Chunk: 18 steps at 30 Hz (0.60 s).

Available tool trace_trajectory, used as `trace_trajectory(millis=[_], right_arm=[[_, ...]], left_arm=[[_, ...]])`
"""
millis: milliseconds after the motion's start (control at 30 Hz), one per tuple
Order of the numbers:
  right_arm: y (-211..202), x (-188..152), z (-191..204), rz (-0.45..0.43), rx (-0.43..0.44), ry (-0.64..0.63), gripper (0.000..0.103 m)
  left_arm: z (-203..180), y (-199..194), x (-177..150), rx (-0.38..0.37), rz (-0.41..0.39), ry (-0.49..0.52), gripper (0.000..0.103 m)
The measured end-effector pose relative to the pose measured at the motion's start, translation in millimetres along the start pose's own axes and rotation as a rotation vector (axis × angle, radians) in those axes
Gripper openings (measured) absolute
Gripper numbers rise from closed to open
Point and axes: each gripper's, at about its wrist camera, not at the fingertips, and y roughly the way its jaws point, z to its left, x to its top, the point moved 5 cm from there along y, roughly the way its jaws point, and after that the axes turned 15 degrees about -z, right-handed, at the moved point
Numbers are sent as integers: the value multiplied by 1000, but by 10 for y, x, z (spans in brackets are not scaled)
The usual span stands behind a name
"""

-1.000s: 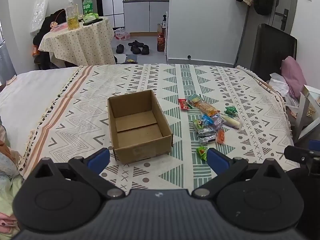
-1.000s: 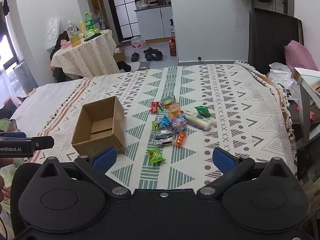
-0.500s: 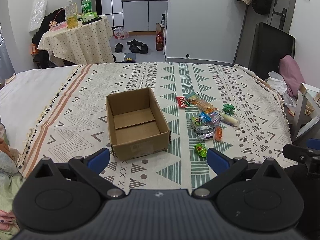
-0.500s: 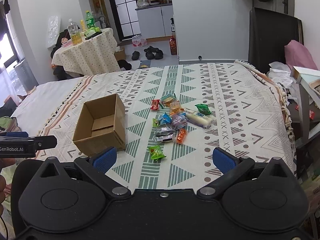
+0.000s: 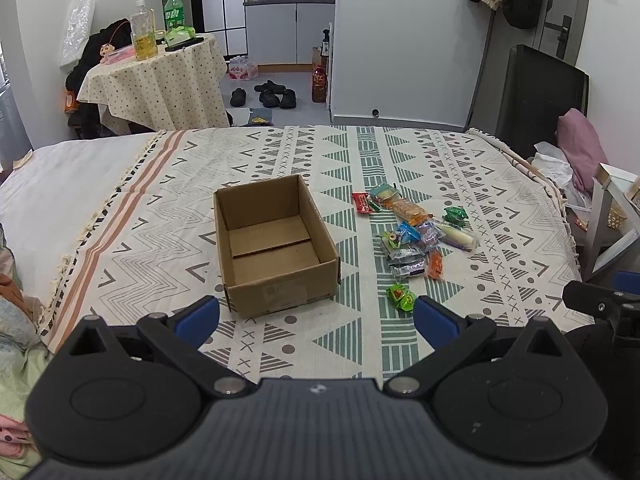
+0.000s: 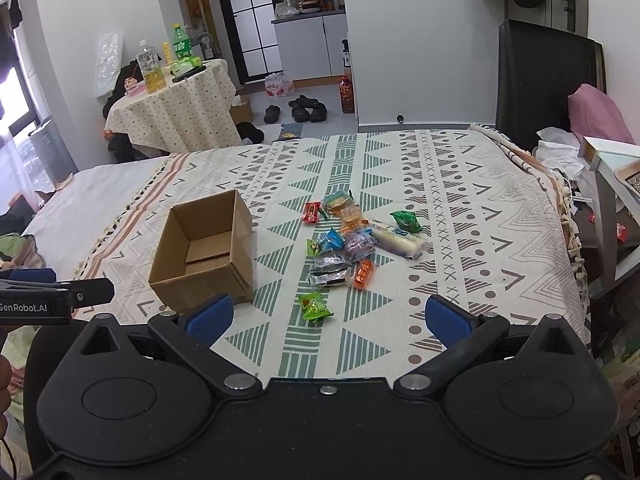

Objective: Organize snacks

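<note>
An open empty cardboard box (image 5: 276,246) (image 6: 206,254) stands on the patterned bedspread (image 5: 400,160). To its right lies a loose pile of wrapped snacks (image 5: 412,236) (image 6: 352,240), with a green packet (image 5: 401,297) (image 6: 315,306) nearest me and a white roll (image 6: 398,243) at the right. My left gripper (image 5: 316,320) is open and empty, held back above the near bed edge in front of the box. My right gripper (image 6: 326,318) is open and empty, just short of the green packet.
A round table with bottles (image 5: 156,80) stands beyond the bed at the far left. Shoes (image 5: 272,94) lie on the floor. A black panel (image 5: 536,96) and a white side table (image 5: 612,220) stand at the bed's right edge. Clothes lie at the left (image 5: 12,312).
Both grippers have drawn back and risen slightly, so the box and snacks sit a little farther away. Both stay open and empty.
</note>
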Motion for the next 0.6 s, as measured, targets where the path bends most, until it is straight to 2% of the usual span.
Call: trace_trajectory(millis=[600], right_arm=[[-35,11,-38,-5,3,1,103]], left_arm=[[-57,-89,59,-6,-5,5,103]])
